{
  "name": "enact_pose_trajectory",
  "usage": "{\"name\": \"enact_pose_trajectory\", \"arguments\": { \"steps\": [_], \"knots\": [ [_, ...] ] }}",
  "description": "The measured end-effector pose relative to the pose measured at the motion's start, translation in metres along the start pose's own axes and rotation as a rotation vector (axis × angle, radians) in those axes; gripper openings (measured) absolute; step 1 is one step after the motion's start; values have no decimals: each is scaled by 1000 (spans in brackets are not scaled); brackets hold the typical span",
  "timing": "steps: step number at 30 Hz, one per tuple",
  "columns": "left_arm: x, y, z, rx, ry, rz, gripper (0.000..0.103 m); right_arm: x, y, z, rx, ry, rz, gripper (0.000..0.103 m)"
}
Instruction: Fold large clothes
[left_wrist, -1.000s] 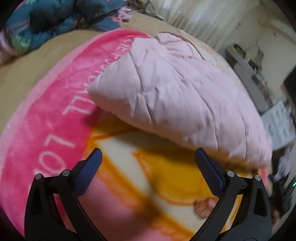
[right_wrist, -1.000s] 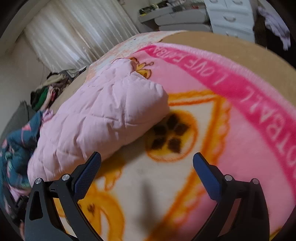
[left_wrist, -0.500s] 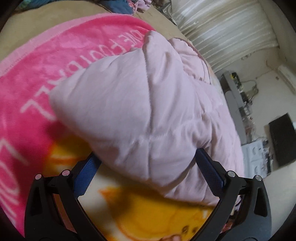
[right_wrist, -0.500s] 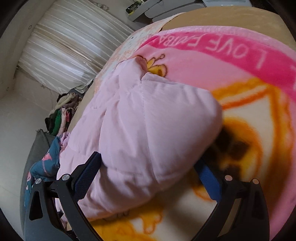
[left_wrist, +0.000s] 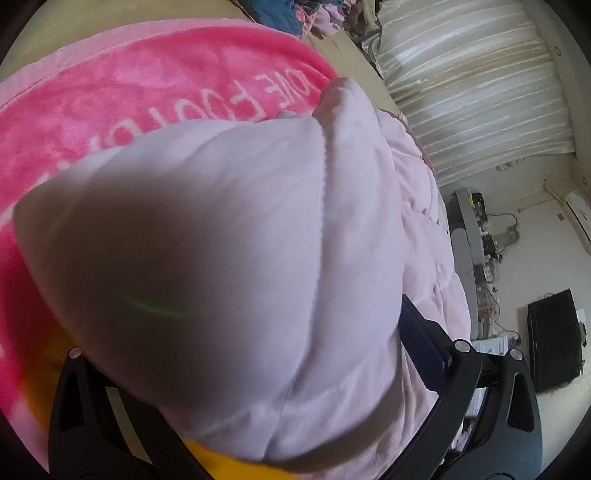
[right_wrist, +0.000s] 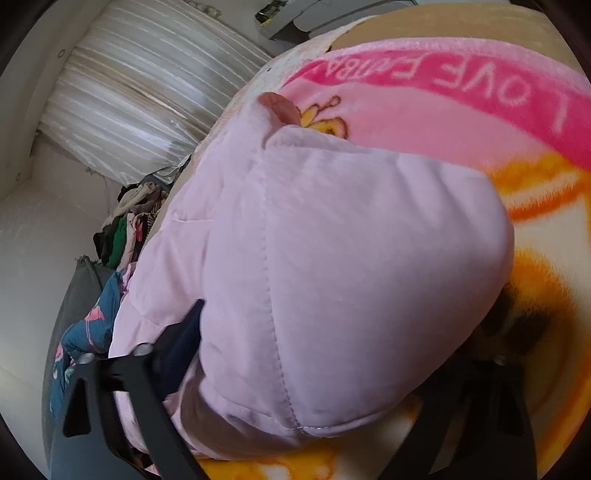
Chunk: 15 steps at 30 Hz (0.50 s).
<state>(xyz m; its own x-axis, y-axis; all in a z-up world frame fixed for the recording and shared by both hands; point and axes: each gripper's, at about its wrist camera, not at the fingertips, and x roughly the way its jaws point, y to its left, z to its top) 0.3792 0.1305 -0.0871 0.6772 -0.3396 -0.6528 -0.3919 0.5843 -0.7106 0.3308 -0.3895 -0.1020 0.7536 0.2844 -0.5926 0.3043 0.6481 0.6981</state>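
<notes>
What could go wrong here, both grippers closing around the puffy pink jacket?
1. The pink jacket is thick and slick-looking; the right gripper, whose jaws have just been closing around the bulge, may pinch only padding and slip off.
2. The left gripper reaches under the fold close to the blanket and could snag it too.
3. The jacket fills both views, hiding fingertips, so grasp depth is hard to judge.

You've got a quilted jacket, smooth pale-pink cloth w/ slight sheen & stitched seams. Blanket under it: fuzzy plush fleece. Gripper fingers: matt black plastic, blue textured pads.
</notes>
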Motion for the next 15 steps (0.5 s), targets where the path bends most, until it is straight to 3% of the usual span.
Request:
{"name": "enact_pose_trajectory", "arguments": {
  "steps": [1,2,4,6,11,15],
  "knots": [
    [-1,0,0,3,-8,-1,95,-1,1,0,-12,-1,9,78],
    [-1,-2,0,17,-19,3,93,-2,3,0,-32,-3,20,68],
    [-5,-6,-3,64,-45,7,83,-5,9,-1,-74,-1,31,57],
    [-13,-19,-7,154,-75,20,66,-7,17,0,-132,3,27,45],
    [-30,-56,-15,387,-120,90,41,-18,56,-1,-369,-9,-53,32],
    [-49,-79,-20,505,-151,119,33,-32,89,-8,-559,-37,-108,28]
  ]
}}
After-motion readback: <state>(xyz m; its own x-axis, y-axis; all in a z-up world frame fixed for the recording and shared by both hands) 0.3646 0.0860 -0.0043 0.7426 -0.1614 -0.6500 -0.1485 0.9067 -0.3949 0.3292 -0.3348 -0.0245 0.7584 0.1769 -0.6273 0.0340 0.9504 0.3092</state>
